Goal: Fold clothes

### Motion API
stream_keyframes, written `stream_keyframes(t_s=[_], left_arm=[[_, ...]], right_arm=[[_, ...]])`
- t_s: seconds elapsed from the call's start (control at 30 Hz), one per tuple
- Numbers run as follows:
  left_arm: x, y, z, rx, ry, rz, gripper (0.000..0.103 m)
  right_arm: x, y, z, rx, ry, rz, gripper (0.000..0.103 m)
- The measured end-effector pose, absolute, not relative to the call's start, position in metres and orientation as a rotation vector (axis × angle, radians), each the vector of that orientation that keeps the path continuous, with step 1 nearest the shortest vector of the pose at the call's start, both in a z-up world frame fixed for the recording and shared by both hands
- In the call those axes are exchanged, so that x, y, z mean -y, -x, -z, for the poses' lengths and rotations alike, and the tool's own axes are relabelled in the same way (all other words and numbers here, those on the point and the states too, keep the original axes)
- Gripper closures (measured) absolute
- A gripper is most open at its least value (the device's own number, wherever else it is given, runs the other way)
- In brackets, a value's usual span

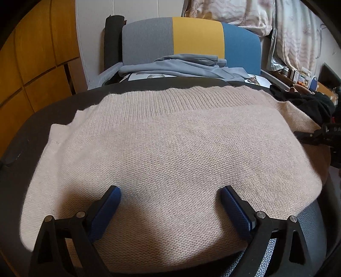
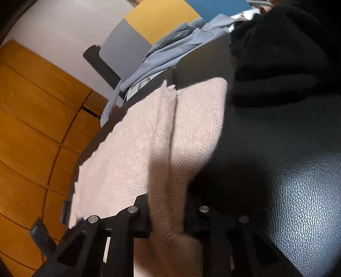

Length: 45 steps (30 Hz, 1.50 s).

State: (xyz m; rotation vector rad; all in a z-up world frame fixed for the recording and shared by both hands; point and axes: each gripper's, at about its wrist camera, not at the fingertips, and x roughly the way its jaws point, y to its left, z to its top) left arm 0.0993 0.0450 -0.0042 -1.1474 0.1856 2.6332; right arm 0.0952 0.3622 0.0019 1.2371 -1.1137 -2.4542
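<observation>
Left wrist view: a beige knitted sweater (image 1: 170,153) lies spread on a round black table (image 1: 53,106), its ribbed hem toward the far edge and one layer folded over another along the left side. The left gripper (image 1: 170,191) hangs just above the near part of the sweater with its jaws spread wide; the blue pads (image 1: 108,204) stand apart on either side of bare knit and nothing is pinched between them. At the right edge of this view part of the right gripper shows as a black bracket against the sweater's right side.

Right wrist view: the right gripper (image 2: 166,215) is clamped on a raised fold of the same sweater (image 2: 127,159). The cloth rises in a thick ridge between the two black fingers (image 2: 141,221) and runs on toward the camera; the pads themselves are hidden by the knit. The rest of the sweater lies flat on the table to the left of the ridge, and the bare pebbled leather-like surface (image 2: 298,202) shows to the right.

Surroundings: a heap of black clothing (image 1: 307,104) rests on the table's far right, touching or nearly touching the sweater's corner. Beyond the table stands a chair with a grey, yellow and blue back (image 1: 191,40), and a light blue garment (image 1: 181,66) is draped over its seat. Wooden cabinet doors (image 1: 32,64) fill the left side, and pale patterned fabric (image 1: 234,12) hangs at the upper right.
</observation>
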Motion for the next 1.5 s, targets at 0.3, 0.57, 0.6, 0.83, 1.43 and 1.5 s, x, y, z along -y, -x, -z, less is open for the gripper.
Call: stream_keyframes(t_s=[0.3,0.57,0.6,0.83,1.43,1.5], left_arm=[[-0.06,-0.128,0.001,-0.192,1.17,-2.572,0.012],[-0.084,-0.162,-0.019,-0.207,1.129,-2.399,0.016],[-0.081,-0.164,-0.024,-0.211,1.109,-2.41,0.016],[-0.01,-0.148,-0.018,-0.367,1.107,-2.647,0.015],[0.029,-0.151,0.013,-0.037,1.028,-2.648,0.01],[0.028,-0.15,0.011,-0.033,1.02,-2.644,0.01]], right_arm=[[-0.407,-0.158,0.008,1.735,-0.891,2.084,0.085],[-0.454,-0.219,-0.001,1.928,-0.809,2.087,0.085],[-0.459,-0.223,-0.002,1.95,-0.807,2.096,0.085],[-0.451,-0.214,-0.025,1.962,-0.801,2.103,0.085],[-0.225,-0.11,-0.127,1.187,-1.082,2.148,0.085],[-0.187,-0.1,-0.112,1.091,-1.179,2.141,0.085]])
